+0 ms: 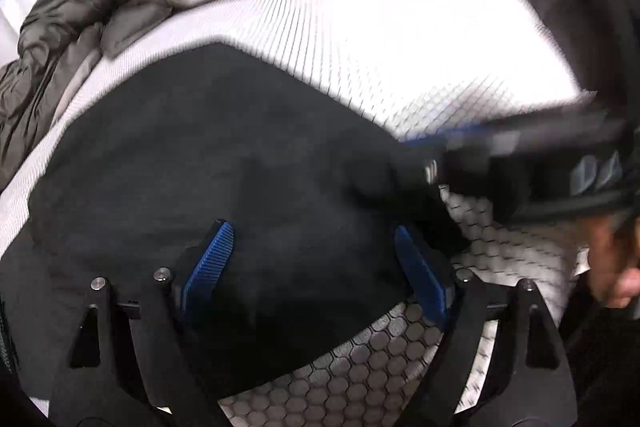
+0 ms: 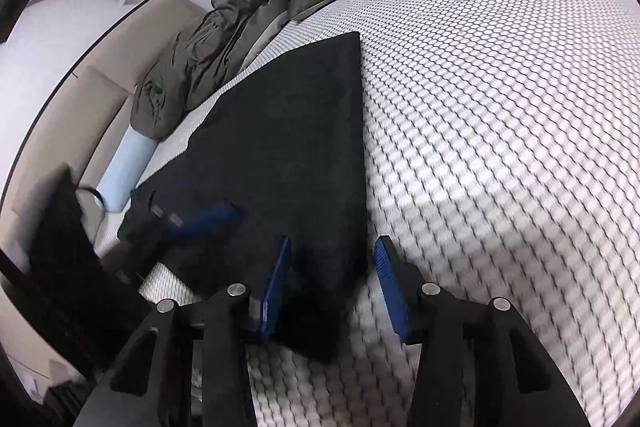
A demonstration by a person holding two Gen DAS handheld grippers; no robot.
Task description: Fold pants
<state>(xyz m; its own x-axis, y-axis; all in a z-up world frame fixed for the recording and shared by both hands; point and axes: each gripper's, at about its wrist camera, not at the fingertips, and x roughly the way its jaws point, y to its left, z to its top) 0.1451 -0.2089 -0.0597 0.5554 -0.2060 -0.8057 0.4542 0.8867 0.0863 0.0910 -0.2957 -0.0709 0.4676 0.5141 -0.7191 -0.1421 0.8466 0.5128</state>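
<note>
Blue pads of the left gripper (image 1: 312, 267) stand wide apart just above the pants (image 1: 200, 167), with nothing pressed between them; the dark cloth only passes under the gap. These black pants lie flat on the mattress (image 1: 400, 47), which has a white cover with a honeycomb pattern. In the left wrist view the cloth fills the near and left part of the picture, and its near edge curves over the mattress between the two fingers.

From the right wrist camera, the right gripper (image 2: 332, 279) is also open. Its left pad (image 2: 276, 287) sits over the near corner of the pants, and its right pad (image 2: 390, 287) is over bare mattress, so the right edge of the cloth runs between them; neither pad clearly presses on it. Here the pants look like a long folded strip reaching toward the far side.

At the far left a grey duvet (image 2: 248, 27) is bunched along the mattress edge. Both views are blurred around the other gripper.
</note>
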